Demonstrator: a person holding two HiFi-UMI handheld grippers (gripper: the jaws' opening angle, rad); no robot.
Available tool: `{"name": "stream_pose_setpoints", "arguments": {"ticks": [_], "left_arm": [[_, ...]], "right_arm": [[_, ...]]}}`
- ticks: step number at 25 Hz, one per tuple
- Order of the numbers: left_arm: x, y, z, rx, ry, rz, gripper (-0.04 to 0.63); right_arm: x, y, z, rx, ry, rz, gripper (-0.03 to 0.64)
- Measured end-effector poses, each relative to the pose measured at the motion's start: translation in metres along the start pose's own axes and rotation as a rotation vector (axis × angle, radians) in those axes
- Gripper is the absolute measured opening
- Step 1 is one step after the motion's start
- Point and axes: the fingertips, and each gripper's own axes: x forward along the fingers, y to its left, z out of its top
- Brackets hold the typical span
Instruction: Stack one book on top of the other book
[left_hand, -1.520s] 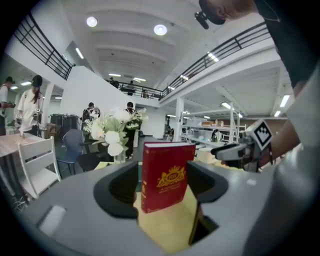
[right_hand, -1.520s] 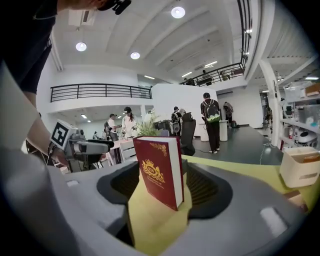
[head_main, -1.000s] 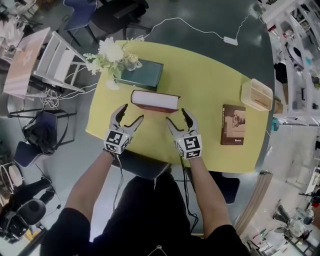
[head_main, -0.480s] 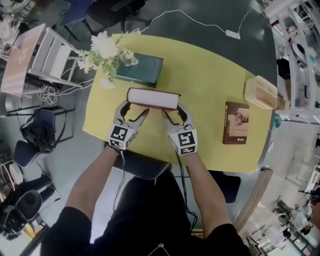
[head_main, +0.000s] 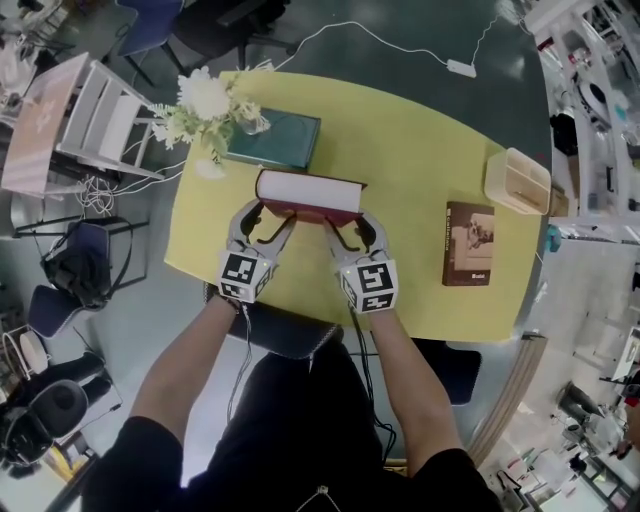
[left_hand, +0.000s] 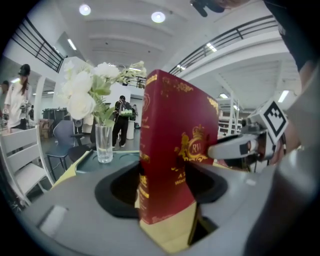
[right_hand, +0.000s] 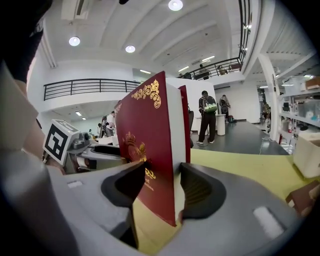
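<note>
A thick red book (head_main: 310, 190) stands on its long edge on the yellow table (head_main: 420, 140), white pages up. My left gripper (head_main: 268, 212) straddles its left end; the jaws are closing, and a sliver of table still shows between one pad and the book (left_hand: 175, 150). My right gripper (head_main: 352, 218) straddles the right end, jaws closing, with both pads against the covers (right_hand: 150, 140). A dark green book (head_main: 275, 140) lies flat just behind. A brown book (head_main: 468, 245) lies flat to the right.
A glass vase of white flowers (head_main: 205, 105) stands on the green book's left end. A beige box (head_main: 515, 180) sits at the table's right edge. A white chair (head_main: 110, 120) and a dark chair stand off the left side.
Both grippers moved forward from in front of the red book to straddle its two ends, and their jaws have narrowed around it. The book stands much where it was.
</note>
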Motion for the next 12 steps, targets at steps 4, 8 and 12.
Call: {"name": "stream_pose_setpoints", "arguments": {"ticks": [4, 8, 12], "left_arm": [[-0.003, -0.020, 0.015, -0.009, 0.022, -0.032, 0.299], [-0.007, -0.050, 0.019, -0.078, 0.072, -0.073, 0.296], [-0.013, -0.077, 0.012, -0.150, 0.138, -0.105, 0.279]], "right_arm": [[-0.024, -0.005, 0.007, 0.063, 0.037, -0.020, 0.222], [-0.055, -0.013, 0.003, 0.176, 0.084, -0.044, 0.222], [-0.083, -0.020, -0.012, 0.358, 0.142, -0.068, 0.221]]}}
